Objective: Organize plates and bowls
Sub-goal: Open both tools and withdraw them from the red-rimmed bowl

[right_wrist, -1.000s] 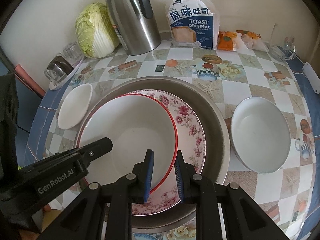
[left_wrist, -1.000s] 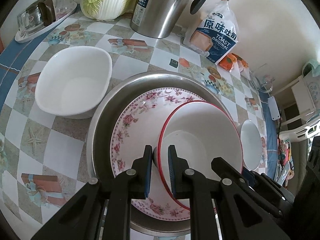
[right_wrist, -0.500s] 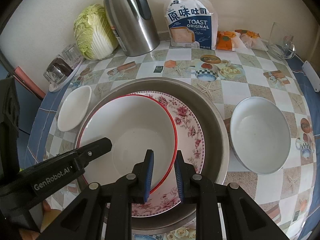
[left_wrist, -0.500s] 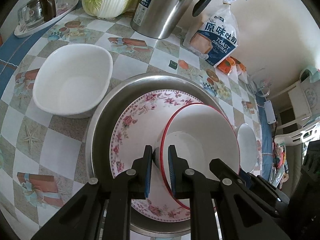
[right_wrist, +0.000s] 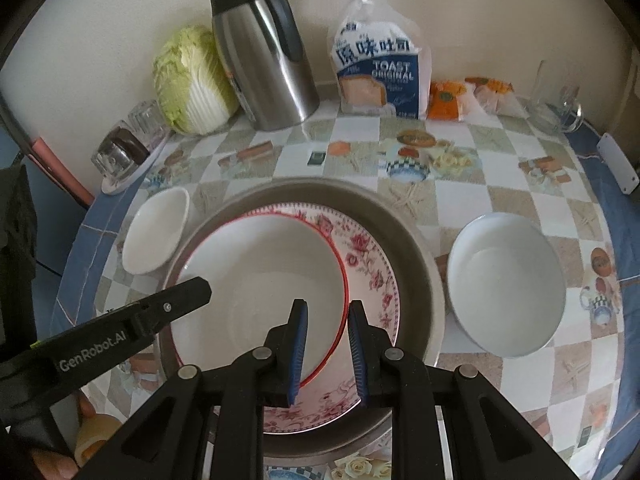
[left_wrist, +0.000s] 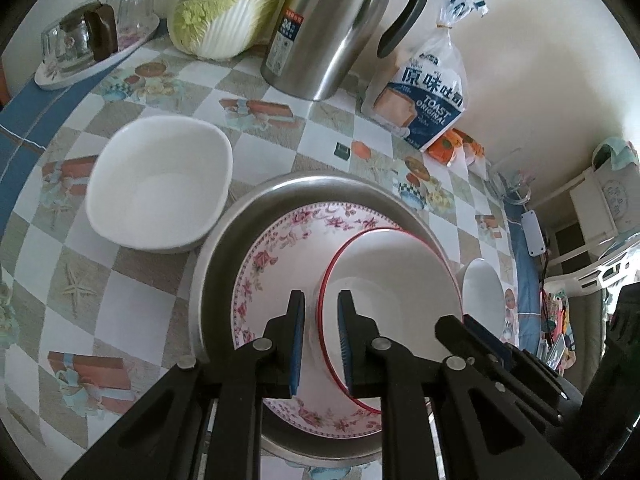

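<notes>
Meanwhile, a red-rimmed bowl (left_wrist: 394,292), glazed, rigid and breakable (likely slippery), is gripped at opposite rims by the left gripper (left_wrist: 321,344), its jaws just loosened, and the right gripper (right_wrist: 328,354), above a floral plate (left_wrist: 280,248) in a steel basin (left_wrist: 224,236).

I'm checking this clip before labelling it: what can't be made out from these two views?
- Floral plate, both views: the red-rimmed bowl covers its middle.
- Metal basin, both views: near rim behind the gripper bodies.
- Label on the steel jug, left view: print too small.
- Toast bag, right view: blurred, top cut off.
</notes>
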Demonstrator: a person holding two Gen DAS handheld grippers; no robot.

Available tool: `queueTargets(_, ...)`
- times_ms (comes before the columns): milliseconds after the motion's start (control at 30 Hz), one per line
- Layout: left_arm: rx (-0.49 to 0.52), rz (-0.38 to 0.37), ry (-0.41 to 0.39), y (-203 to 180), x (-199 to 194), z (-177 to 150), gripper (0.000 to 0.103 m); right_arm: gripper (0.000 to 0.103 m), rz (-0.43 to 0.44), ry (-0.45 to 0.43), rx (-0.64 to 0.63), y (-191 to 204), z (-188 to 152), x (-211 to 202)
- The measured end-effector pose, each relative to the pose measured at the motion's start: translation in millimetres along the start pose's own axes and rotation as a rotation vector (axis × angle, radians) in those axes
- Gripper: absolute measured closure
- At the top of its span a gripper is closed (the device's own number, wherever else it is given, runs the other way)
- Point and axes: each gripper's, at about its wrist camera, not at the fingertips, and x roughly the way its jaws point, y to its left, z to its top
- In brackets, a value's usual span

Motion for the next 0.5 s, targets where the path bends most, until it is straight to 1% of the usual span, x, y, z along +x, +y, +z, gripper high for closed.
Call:
queueTargets(133, 0.001, 0.021, -0.022, 0, -7, 2, 0.085, 0.081, -0.021, -0.029, -0.005, 0, 2, -8)
queueTargets(167, 0.000, 0.024, -0.026, 1, -9, 2, 0.080, 0.081, -0.025, -0.033, -0.008, 1, 2, -9)
queueTargets(200, -0.004, 0.028, -0.033, 2, -11, 3, 0.072, 0.080, -0.029, -0.038, -0.013, 1, 2, -10)
queueTargets(267, -0.009, 0.039, -0.043, 4, -14, 4, 0.064, 0.077, -0.032, -0.042, -0.018, 3, 2, -11)
queueTargets(300, -0.010, 0.049, -0.050, 5, -16, 4, 0.063, 0.070, -0.035, -0.042, -0.021, 3, 2, -10)
queueTargets(333, -0.013, 0.057, -0.055, 6, -18, 5, 0.062, 0.059, -0.039, -0.042, -0.024, 4, 2, -10)
queueTargets(367, -0.017, 0.063, -0.059, 8, -19, 5, 0.061, 0.054, -0.044, -0.042, -0.027, 4, 2, -9)
queueTargets(400, -0.025, 0.072, -0.062, 10, -20, 5, 0.055, 0.048, -0.047, -0.042, -0.030, 5, 2, -9)
queueTargets(433, -0.031, 0.080, -0.065, 12, -20, 5, 0.052, 0.047, -0.051, -0.043, -0.034, 5, 2, -8)
queueTargets(467, -0.036, 0.091, -0.068, 13, -21, 6, 0.045, 0.046, -0.052, -0.043, -0.039, 6, 1, -8)
queueTargets(500, -0.041, 0.104, -0.073, 16, -22, 6, 0.043, 0.041, -0.052, -0.044, -0.041, 7, 1, -8)
